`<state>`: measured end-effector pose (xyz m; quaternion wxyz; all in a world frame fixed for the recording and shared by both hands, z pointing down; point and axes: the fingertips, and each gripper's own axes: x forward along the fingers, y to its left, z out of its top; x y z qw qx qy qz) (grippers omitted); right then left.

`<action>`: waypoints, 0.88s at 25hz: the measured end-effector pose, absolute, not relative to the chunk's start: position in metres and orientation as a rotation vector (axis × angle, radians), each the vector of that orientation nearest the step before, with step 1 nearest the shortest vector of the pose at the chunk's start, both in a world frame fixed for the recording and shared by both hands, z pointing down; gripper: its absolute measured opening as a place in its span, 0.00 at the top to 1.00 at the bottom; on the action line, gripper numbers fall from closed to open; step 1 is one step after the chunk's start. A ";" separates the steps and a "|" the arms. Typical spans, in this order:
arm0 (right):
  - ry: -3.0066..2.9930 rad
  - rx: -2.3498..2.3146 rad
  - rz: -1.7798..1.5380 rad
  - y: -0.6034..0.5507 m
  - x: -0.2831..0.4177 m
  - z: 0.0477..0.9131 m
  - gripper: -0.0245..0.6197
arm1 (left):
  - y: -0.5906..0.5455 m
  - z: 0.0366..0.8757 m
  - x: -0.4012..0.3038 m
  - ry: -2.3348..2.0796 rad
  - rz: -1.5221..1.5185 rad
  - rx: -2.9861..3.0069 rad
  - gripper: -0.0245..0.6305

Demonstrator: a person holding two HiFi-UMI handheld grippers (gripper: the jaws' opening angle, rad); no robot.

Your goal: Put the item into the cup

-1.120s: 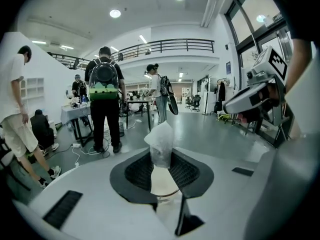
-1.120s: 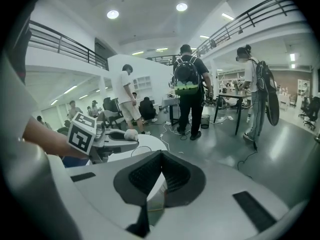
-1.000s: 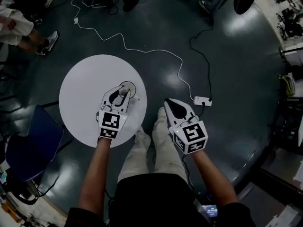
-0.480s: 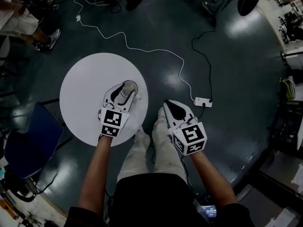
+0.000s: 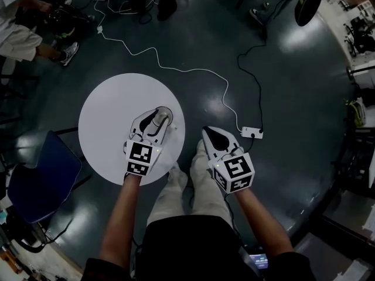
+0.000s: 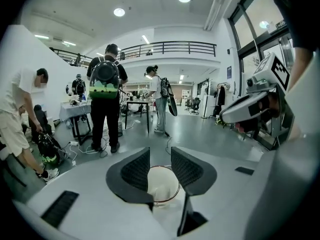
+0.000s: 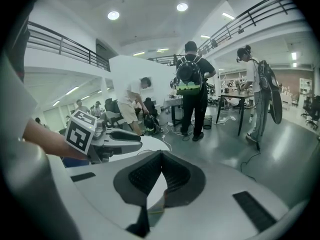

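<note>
Left gripper (image 5: 157, 119) is held over the cup (image 5: 164, 110) on the round table (image 5: 105, 116). Its jaws were just opened wide, then eased in slightly, with nothing clamped, so this is likely the release. A pale item (image 6: 159, 190) is seen inside the cup only in the left gripper view and cannot be made out from the head view. Right gripper (image 5: 211, 134) is parked off the table, jaws together, empty.

Right tool (image 7: 161, 153): jaws closed, empty.
The ribbed pads (image 7: 140, 174) meet at the tips with nothing between them. Beyond them lies the white round table (image 7: 152, 143). The left tool (image 7: 131, 140), with its marker cube (image 7: 80, 131), shows at left over the table.
</note>
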<state>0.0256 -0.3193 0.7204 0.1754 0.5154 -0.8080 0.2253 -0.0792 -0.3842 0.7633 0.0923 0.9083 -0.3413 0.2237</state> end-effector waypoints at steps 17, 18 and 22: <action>-2.424 1.381 0.408 -0.347 -0.029 0.639 0.94 | -0.359 0.657 -0.107 -1.087 0.430 2.756 0.93; -2.431 1.381 0.400 -0.348 -0.031 0.634 0.94 | -0.357 0.650 -0.110 -1.088 0.414 2.754 0.93; -2.464 1.371 0.353 -0.351 -0.046 0.607 0.94 | -0.347 0.620 -0.126 -1.114 0.357 2.728 0.94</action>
